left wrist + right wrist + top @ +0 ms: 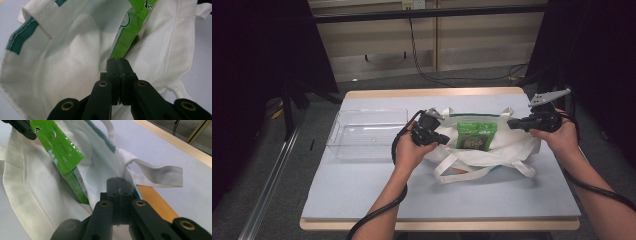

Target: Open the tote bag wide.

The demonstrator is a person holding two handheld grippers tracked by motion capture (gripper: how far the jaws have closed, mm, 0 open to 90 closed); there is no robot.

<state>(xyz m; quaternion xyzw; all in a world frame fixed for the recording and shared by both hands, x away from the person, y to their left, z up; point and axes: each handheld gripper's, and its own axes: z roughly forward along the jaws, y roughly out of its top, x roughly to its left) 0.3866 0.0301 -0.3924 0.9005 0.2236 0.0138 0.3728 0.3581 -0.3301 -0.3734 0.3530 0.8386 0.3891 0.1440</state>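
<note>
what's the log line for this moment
left gripper: shut on tote bag rim | right gripper: shut on tote bag rim | green packet: in bag mouth

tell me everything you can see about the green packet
The green packet is a flat, glossy, plastic-looking pouch, bright green with white and dark print and a crimped, serrated end seam. It sits tilted in the open mouth of the white cloth bag, partly inside, resting against the fabric. Its lower part is hidden by the bag.

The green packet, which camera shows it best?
The high view: the green packet faces the camera whole, sticking out of the white bag. The left gripper view catches a slanted strip; the right gripper view its shiny side.
</note>
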